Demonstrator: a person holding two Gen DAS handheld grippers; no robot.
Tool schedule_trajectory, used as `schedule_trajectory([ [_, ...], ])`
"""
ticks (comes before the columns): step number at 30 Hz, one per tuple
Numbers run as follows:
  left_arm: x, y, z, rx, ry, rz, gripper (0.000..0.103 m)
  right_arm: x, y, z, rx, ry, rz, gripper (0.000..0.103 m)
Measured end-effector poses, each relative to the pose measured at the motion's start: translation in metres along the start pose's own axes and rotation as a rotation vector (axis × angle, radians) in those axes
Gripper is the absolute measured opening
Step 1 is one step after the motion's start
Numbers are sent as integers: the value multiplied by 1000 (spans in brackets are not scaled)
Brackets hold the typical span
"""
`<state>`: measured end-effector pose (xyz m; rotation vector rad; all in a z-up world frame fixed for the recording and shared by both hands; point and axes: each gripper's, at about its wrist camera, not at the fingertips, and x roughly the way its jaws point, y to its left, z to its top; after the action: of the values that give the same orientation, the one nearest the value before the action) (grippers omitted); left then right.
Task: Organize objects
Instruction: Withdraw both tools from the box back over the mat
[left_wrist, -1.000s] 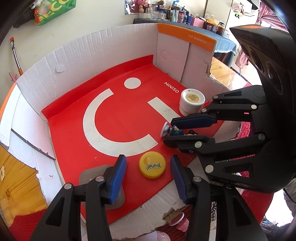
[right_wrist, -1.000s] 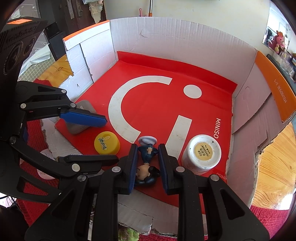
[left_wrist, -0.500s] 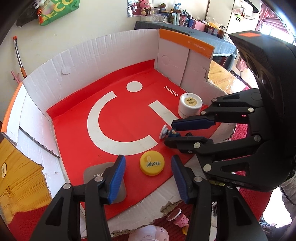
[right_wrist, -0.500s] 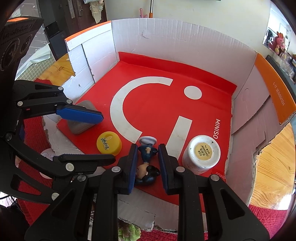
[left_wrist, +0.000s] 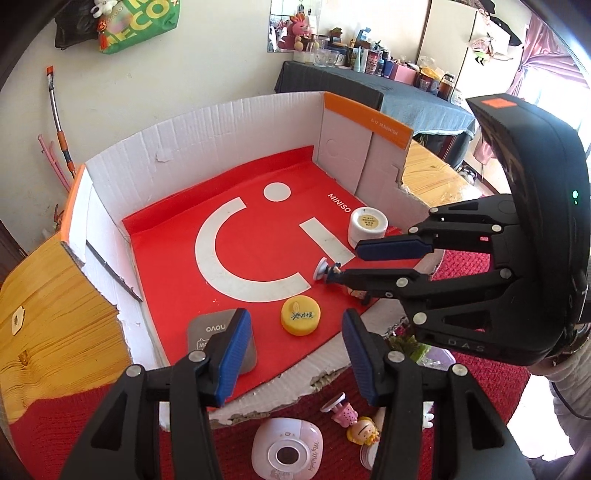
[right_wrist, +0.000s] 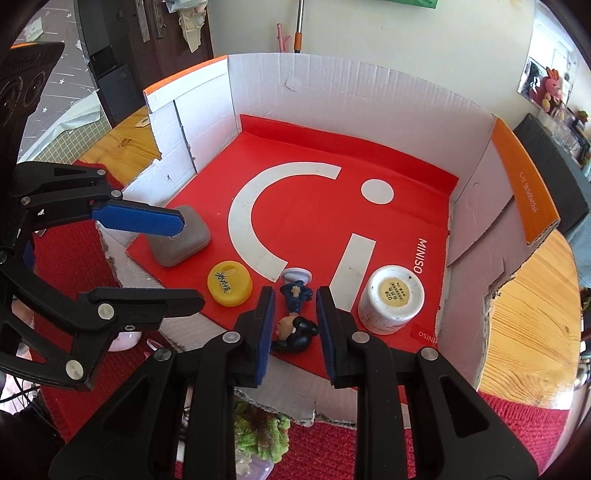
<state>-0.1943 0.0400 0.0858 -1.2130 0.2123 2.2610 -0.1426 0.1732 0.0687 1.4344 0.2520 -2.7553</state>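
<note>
A cardboard box with a red floor (left_wrist: 240, 229) (right_wrist: 388, 229) holds a small dark-haired figurine (right_wrist: 295, 314) lying down, a yellow cap (left_wrist: 300, 316) (right_wrist: 229, 282), a white jar (left_wrist: 368, 226) (right_wrist: 391, 299) and a grey case (left_wrist: 207, 332) (right_wrist: 181, 243). My right gripper (right_wrist: 295, 325) is open, its pads on either side of the figurine and apart from it; it also shows in the left wrist view (left_wrist: 369, 266). My left gripper (left_wrist: 295, 354) is open and empty above the box's torn front edge, near the yellow cap.
Outside the box on the red mat lie a pink toy camera (left_wrist: 286, 448), a small doll figure (left_wrist: 360, 430) and a green plant piece (right_wrist: 258, 432). A wooden tabletop (right_wrist: 524, 325) flanks the box. The box walls (left_wrist: 207, 136) stand at back and sides.
My right gripper has opened slightly and let go of the figurine, which lies on the box floor. My left gripper has drawn back and up, away from the yellow cap.
</note>
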Motion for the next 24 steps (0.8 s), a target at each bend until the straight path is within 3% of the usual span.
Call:
schedule_trajectory([
  [8, -42, -1, -15, -81, -116, 35, 54, -45, 10, -4, 29, -92, -9, 22],
  [11, -58, -6, -24, -99, -163, 67, 59, -62, 13, -8, 49, -134, -13, 24],
  [14, -74, -12, -33, -109, -218, 72, 60, -79, 19, -12, 57, -184, -32, 42],
  [15, -80, -14, -36, -118, -239, 77, 61, -85, 21, -15, 56, -209, -34, 64],
  [16, -86, -16, -39, -127, -261, 84, 63, -91, 23, -18, 55, -231, -35, 74],
  [24, -127, -32, -74, -175, -425, 180, 86, -128, 38, -48, 94, -348, -70, 76],
])
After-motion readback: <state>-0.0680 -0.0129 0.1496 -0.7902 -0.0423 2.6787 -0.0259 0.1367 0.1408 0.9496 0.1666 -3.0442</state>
